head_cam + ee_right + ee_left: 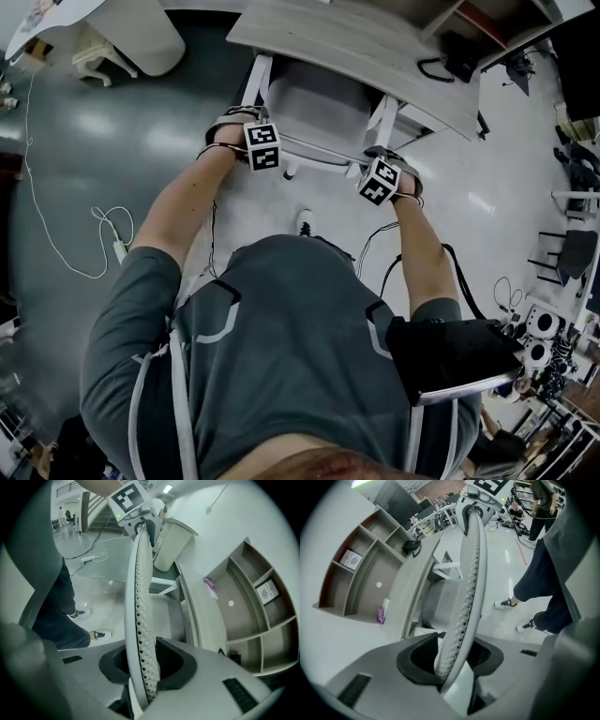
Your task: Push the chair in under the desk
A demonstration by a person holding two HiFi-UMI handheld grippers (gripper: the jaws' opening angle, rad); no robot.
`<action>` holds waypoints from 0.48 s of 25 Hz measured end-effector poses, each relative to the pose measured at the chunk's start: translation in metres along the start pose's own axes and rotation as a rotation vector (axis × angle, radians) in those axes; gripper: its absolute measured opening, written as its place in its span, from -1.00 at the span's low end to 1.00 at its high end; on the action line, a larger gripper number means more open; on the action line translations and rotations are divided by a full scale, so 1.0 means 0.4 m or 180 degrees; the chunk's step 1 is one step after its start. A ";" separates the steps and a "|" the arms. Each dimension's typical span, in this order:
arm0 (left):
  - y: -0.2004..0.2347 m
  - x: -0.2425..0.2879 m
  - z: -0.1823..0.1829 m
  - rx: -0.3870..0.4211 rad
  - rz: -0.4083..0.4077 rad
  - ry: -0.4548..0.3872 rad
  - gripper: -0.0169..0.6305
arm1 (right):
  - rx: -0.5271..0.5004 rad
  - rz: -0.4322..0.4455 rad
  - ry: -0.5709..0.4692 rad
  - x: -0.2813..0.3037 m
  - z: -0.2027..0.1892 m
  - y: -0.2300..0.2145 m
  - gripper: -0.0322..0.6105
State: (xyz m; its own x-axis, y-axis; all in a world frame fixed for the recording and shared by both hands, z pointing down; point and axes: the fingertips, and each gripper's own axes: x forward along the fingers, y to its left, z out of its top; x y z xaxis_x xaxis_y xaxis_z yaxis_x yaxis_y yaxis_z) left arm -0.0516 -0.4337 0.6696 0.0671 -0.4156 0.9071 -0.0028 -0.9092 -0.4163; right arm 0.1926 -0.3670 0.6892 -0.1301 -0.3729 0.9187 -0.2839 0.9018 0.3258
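Two grippers hold the chair (pixel 314 112) by the top rim of its perforated backrest (pixel 468 573). I have the left gripper (pixel 249 139) near one end and the right gripper (pixel 382 174) near the other, each with its jaws closed narrow on that rim. The chair faces the desk (pixel 347 42): its seat points away from me toward the desk's near edge, its back is toward me, and the rim's long axis runs left to right, roughly parallel with that edge. In the head view the desktop covers the front of the seat, the seat hides whatever stands under it, and the marker cubes (pixel 262 146) mask the jaw tips, so the grip itself reads only from the gripper views. Each of those looks straight along the rim and shows the other gripper at its far end. They also show what the head view cuts off: an open shelf unit (pixel 370 569) along the desk's far edge, with a small purple item (pixel 381 616) at its foot that I cannot identify. My own white shoes (pixel 505 603) show beside the backrest on the grey floor. I cannot tell whether the white bars under the desk's near edge belong to the desk or to the chair.
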 end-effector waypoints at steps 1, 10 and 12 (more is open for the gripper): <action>0.005 0.003 0.004 -0.0015 -0.0011 0.0017 -0.45 | 0.0003 -0.0016 0.0006 0.003 -0.004 -0.010 -0.58; 0.080 0.044 0.030 -0.0085 0.0017 0.0093 -0.45 | -0.0031 -0.0046 -0.0031 0.040 -0.019 -0.099 -0.57; 0.096 0.053 0.037 -0.0106 0.0028 0.0108 -0.45 | -0.0042 -0.0043 -0.0040 0.045 -0.022 -0.120 -0.57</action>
State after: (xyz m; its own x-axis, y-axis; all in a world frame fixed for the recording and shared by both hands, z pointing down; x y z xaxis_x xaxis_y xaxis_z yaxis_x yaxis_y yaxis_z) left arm -0.0354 -0.4772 0.6718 0.0331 -0.4235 0.9053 -0.0364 -0.9057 -0.4224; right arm 0.2122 -0.4153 0.6921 -0.1381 -0.3878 0.9113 -0.2731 0.8994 0.3413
